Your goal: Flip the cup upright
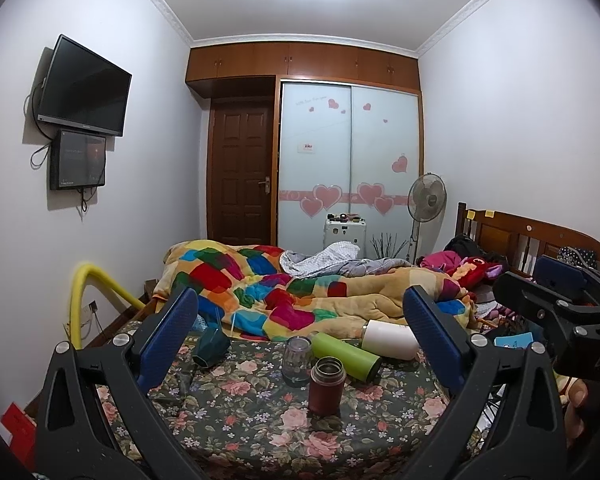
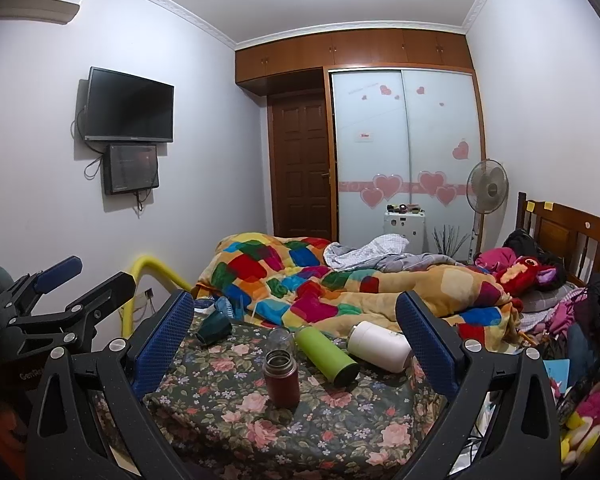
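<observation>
1. Hovering above the near edge of the floral surface (image 1: 260, 420): left gripper (image 1: 300, 344) and right gripper (image 2: 296, 340), fingers of both spread wide apart, holding nothing.
2. Standing upright already: brown flask (image 1: 326, 386) and clear cup (image 1: 298, 360).
3. Lying on their sides behind those: green bottle (image 1: 346, 356), white cup (image 1: 390, 340), and dark teal cup (image 1: 212, 346) at far left.
4. Judging progress: partly done; three vessels are waiting to be righted, and no approach is showing yet.
</observation>
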The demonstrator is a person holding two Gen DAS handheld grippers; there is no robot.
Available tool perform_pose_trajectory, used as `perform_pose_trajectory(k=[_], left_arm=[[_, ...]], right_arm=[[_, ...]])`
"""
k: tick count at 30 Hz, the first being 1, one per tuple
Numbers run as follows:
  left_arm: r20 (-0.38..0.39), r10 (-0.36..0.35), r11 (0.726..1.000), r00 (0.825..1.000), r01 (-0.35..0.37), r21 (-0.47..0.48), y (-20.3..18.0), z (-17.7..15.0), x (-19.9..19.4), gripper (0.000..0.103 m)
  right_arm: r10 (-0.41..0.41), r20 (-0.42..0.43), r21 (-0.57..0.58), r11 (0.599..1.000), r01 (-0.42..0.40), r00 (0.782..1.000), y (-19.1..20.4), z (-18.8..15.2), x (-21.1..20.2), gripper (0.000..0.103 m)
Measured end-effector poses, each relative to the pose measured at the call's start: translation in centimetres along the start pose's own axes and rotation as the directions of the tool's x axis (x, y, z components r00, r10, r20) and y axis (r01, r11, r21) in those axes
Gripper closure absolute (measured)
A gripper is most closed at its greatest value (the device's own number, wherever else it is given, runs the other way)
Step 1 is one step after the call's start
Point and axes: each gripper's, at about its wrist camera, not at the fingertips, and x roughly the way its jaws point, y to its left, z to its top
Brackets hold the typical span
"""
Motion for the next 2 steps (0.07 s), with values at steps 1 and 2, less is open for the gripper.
perform_pose_trajectory(k=[1, 2], left_arm=[[-0.001, -0.001, 1.0, 1.0, 0.001, -0.002, 0.09, -0.06, 0.04, 0.0], [-0.002, 0.0, 1.0, 1.0, 0.0, -0.005, 0.18, -0.14, 0.09, 0.0]], right_arm=[[0.001, 0.0, 0.0, 1.0, -0.001, 1.0, -0.02, -0.02, -0.01, 0.002], [0.001, -0.001, -0.001, 1.0, -0.001, 1.0, -0.01, -0.03, 0.02, 0.002]])
